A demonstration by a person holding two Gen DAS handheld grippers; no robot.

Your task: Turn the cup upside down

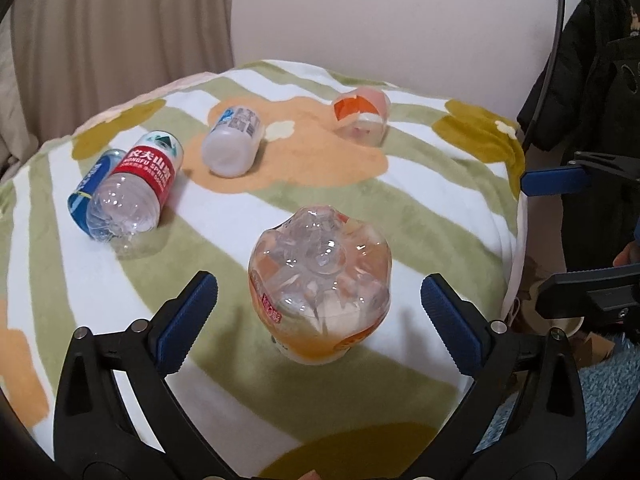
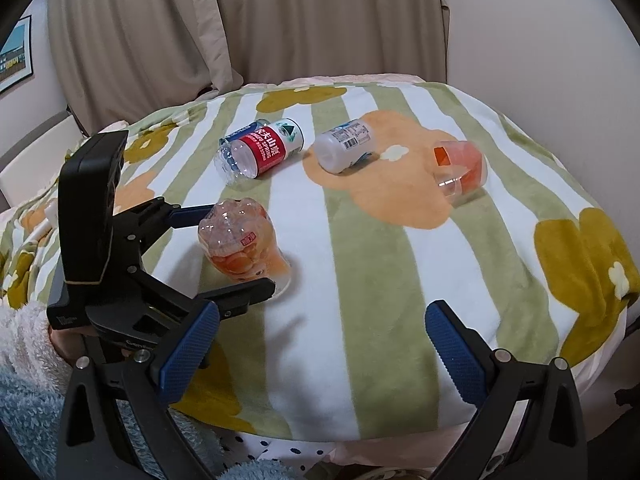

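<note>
The orange-tinted cup [image 1: 320, 300], a cut bottle bottom, stands inverted on the striped blanket [image 1: 420, 208], its moulded base facing up. In the left wrist view it sits just ahead of the left gripper [image 1: 320, 320], between the blue pads [image 1: 188, 320], which stand wide apart and clear of its sides. The right wrist view shows what that camera cannot: the left gripper [image 2: 236, 252] seen from the side at 9 o'clock, one finger behind the cup [image 2: 240, 240] and one in front, neither clearly touching it. The right gripper [image 2: 320, 356] hangs over bare blanket [image 2: 360, 280] at 6 o'clock, its tongs spread and empty.

From the cup, at 11 o'clock in the left view, lie a red-labelled clear bottle [image 1: 140, 188] touching a blue-labelled bottle [image 1: 90, 192]; a white bottle [image 1: 234, 144] lies at 12 o'clock, an orange cup [image 1: 362, 116] on its side at 1 o'clock. Only the right view shows the curtain [image 2: 240, 20] and a framed picture [image 2: 14, 56] at 10 o'clock.
</note>
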